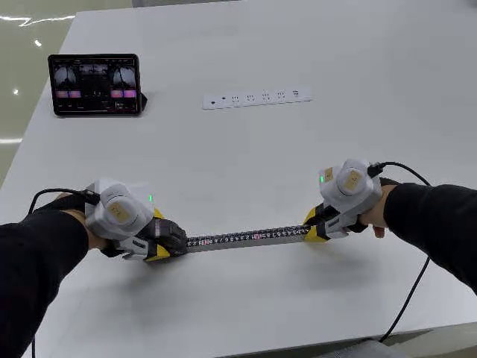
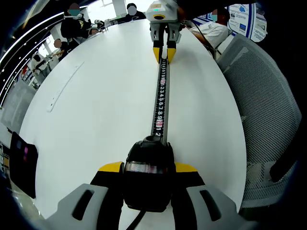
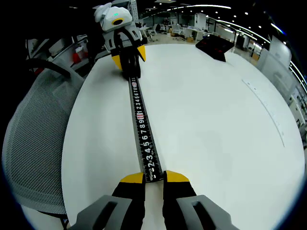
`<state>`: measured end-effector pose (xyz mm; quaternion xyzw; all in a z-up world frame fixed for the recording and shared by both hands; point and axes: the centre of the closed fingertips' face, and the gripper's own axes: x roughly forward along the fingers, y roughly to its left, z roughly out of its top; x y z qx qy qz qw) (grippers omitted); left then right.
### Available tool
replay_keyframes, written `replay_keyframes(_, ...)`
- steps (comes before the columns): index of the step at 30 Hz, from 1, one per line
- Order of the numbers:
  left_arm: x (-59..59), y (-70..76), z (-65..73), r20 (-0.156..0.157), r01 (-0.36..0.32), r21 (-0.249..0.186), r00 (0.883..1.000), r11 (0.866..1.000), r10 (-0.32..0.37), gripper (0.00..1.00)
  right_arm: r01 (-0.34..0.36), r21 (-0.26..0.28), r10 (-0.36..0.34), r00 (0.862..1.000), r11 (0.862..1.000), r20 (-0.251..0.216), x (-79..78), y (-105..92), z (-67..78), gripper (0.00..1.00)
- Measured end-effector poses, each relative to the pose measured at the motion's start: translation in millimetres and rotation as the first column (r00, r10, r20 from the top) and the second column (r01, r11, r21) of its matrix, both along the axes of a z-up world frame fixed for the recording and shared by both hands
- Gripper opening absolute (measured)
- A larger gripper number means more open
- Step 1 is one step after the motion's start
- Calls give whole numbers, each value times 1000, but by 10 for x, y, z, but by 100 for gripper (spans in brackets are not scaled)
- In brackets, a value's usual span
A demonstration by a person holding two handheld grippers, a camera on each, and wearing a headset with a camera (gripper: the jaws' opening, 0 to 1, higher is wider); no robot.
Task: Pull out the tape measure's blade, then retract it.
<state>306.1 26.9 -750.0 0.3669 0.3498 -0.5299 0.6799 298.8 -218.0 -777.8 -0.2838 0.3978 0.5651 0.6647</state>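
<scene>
At the near edge of the white table (image 1: 298, 45), the left gripper (image 1: 160, 242) (image 2: 146, 167) is clamped on the black case of the tape measure (image 1: 170, 237) (image 2: 148, 177), one yellow-tipped jaw pressed against each side. The case rests on the tabletop. From its mouth the blade (image 1: 246, 237) (image 2: 160, 100) (image 3: 141, 120) runs flat along the table to the right gripper (image 1: 313, 227) (image 3: 153, 178), whose jaws are pinched on the blade's end.

In the right gripper view the black numerals read 2 3 4 5 6 7 8 9 outward from the jaws, followed by a figure marked in red; further digits continue toward the case but blur. No brand name can be read on the case.

Beyond the blade, well apart from it, a white power strip (image 1: 256, 98) lies on the table, and a tablet (image 1: 95, 83) with a lit screen stands propped at the far left. A grey mesh chair (image 2: 259, 96) (image 3: 33, 134) stands beside the table.
</scene>
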Motion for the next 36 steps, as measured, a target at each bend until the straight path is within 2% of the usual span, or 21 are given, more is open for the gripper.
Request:
replay_keyframes(28, -12, -1, 8, 0, -7, -7, 1000, 1000, 7, 34, 17, -9, -17, 1000, 1000, -9, -10, -46, 14, 10)
replay_keyframes(36, 15, -3, -13, -2, -6, -9, 1000, 1000, 6, 34, -24, -62, 24, 1000, 998, 1, 0, -31, -2, 11)
